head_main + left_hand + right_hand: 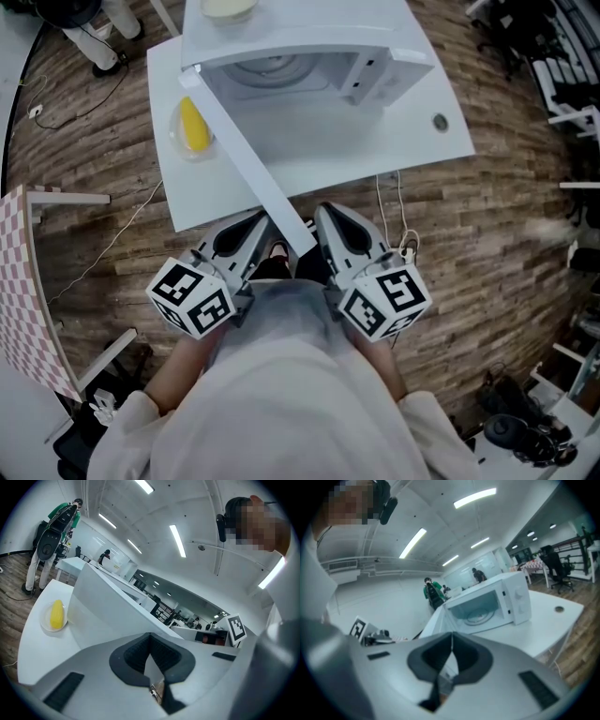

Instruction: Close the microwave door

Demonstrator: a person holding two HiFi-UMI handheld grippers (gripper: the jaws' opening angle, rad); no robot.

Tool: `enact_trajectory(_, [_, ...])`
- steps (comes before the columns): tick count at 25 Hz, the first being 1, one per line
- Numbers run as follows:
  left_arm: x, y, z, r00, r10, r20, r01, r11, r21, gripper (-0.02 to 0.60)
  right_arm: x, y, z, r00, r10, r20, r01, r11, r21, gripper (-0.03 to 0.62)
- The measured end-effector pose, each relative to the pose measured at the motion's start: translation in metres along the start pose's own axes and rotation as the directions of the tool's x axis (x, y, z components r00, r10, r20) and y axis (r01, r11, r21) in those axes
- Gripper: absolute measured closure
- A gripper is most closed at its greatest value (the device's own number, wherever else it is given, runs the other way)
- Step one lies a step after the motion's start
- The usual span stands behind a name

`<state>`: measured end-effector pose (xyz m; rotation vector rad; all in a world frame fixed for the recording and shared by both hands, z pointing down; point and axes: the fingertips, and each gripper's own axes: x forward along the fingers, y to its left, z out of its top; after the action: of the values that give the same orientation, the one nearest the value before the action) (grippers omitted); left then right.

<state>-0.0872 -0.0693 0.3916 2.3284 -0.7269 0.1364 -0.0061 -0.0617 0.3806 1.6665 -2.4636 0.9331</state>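
Note:
The white microwave (309,66) stands on the white table (412,141) with its cavity and glass turntable (272,67) showing. Its door (246,159) is swung wide open and juts over the table's front edge toward me. My left gripper (261,223) sits just left of the door's free end and my right gripper (325,214) just right of it, both low by my body. Each is shut with nothing between the fingers. The left gripper view has the door (108,606) beyond the gripper (150,637); the right gripper view has the microwave (487,604) beyond the gripper (451,634).
A yellow corn cob on a clear plate (192,127) lies on the table left of the door. A bowl (228,7) rests on the microwave. Cables (394,216) hang off the table front. A pink checked table (23,281) stands at left, chairs (562,75) at right.

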Motion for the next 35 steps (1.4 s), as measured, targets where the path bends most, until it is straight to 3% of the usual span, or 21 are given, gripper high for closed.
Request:
enact_trajectory(19, [0.022,-0.004,0.003,0.998,-0.049,-0.050,0.050,0.999,0.018,0.568,-0.001,-0.028,0.003,0.998,-0.063,0.013,0.062,0.997,0.050,0.571])
enact_trajectory(35, [0.051,-0.006,0.012,0.996,-0.050,-0.074,0.053,0.998,0.043,0.569,0.000,-0.062,0.012,0.995,-0.096,0.034,0.092,0.992,0.087,0.571])
